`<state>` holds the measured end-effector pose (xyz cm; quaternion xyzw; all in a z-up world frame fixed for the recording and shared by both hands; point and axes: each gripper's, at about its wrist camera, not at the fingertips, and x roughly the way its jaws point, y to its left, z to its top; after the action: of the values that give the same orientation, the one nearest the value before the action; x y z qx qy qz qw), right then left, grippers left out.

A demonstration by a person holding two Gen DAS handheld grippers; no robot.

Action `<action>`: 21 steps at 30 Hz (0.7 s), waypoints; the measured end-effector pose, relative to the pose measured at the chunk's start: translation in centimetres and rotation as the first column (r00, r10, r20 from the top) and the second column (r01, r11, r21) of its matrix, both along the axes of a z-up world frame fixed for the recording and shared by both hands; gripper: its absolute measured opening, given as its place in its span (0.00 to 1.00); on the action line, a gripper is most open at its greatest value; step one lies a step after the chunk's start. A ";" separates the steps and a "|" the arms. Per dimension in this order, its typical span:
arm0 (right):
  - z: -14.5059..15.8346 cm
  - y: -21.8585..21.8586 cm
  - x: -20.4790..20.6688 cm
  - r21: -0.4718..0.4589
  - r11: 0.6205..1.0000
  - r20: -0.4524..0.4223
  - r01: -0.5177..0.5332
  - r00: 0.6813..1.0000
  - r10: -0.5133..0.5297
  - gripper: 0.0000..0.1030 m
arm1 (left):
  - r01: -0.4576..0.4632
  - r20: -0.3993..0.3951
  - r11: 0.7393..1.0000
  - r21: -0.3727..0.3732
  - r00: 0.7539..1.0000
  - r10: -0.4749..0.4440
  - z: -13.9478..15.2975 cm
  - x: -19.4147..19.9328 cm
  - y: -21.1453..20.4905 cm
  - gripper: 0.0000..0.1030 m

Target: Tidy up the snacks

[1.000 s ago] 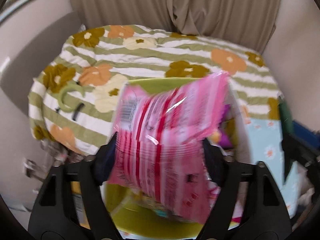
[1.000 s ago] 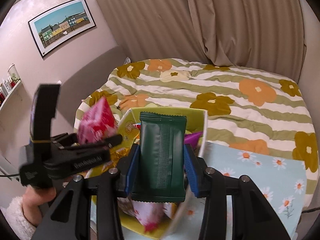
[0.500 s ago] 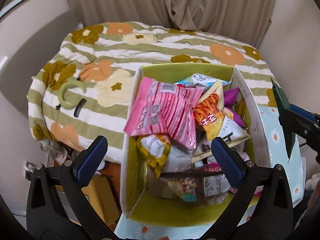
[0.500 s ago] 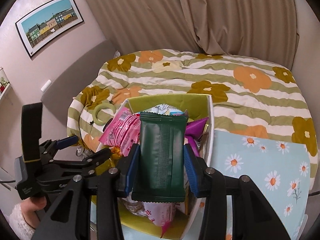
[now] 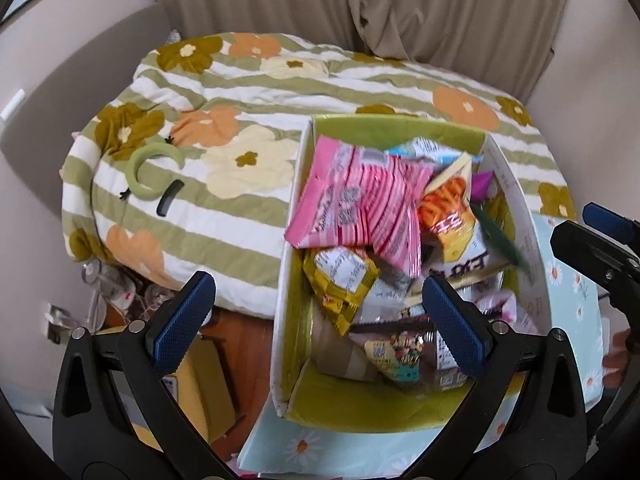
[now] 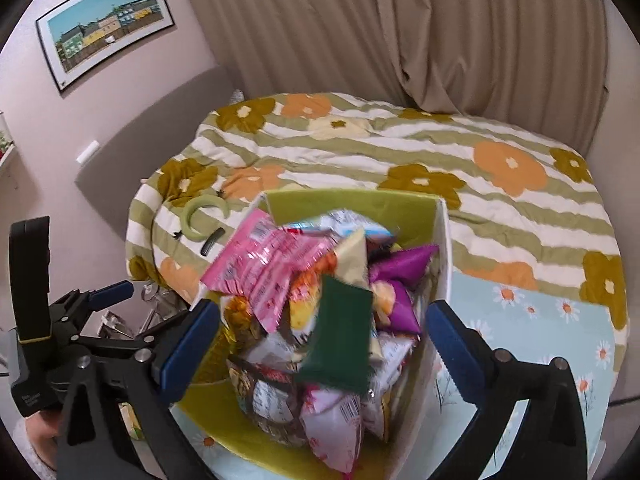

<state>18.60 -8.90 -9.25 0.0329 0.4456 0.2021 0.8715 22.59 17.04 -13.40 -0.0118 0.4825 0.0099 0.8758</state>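
Observation:
A white box with a green lining (image 5: 288,280) (image 6: 442,248) holds several snack packs. A pink striped pack (image 5: 360,196) (image 6: 268,268) lies on top at the left. A dark green pack (image 6: 340,336) is blurred, loose above the pile, free of my fingers; it shows edge-on in the left wrist view (image 5: 502,240). My left gripper (image 5: 316,316) is open and empty over the box's left wall. My right gripper (image 6: 320,340) is open above the box, its jaws wide on either side of the green pack.
The box stands on a light blue daisy-print cloth (image 6: 540,312) next to a bed with a striped flower quilt (image 5: 240,120). A green ring (image 5: 148,168) and a black clip (image 5: 170,200) lie on the quilt. Clutter and a yellow box (image 5: 200,380) sit on the floor at left.
My right gripper has opened and let go of the dark green pack, which now drops onto the pile. A second ago my left gripper let go of the pink pack into the box.

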 end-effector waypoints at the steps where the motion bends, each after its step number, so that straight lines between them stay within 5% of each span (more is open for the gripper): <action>1: -0.2 -0.1 -0.1 -0.014 1.000 -0.009 0.011 1.000 -0.011 0.99 | 0.006 0.001 1.000 0.006 1.000 -0.006 -0.1 -0.1 -0.2 1.00; 10: -0.4 -1.9 -1.9 -0.013 0.999 -0.009 0.037 0.999 -0.037 0.99 | -0.006 0.034 1.000 0.012 0.999 0.006 0.8 -1.6 -1.2 1.00; 21: 4.6 -6.8 -7.4 -0.013 0.994 0.121 0.104 0.987 -0.102 0.99 | -0.002 0.202 1.000 0.021 0.979 -0.002 7.2 -8.1 -5.4 1.00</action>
<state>11.24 -15.67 -4.69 0.0352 0.3919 0.1540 0.9063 14.51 11.68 -6.16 -0.0035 0.3910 0.0139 0.9203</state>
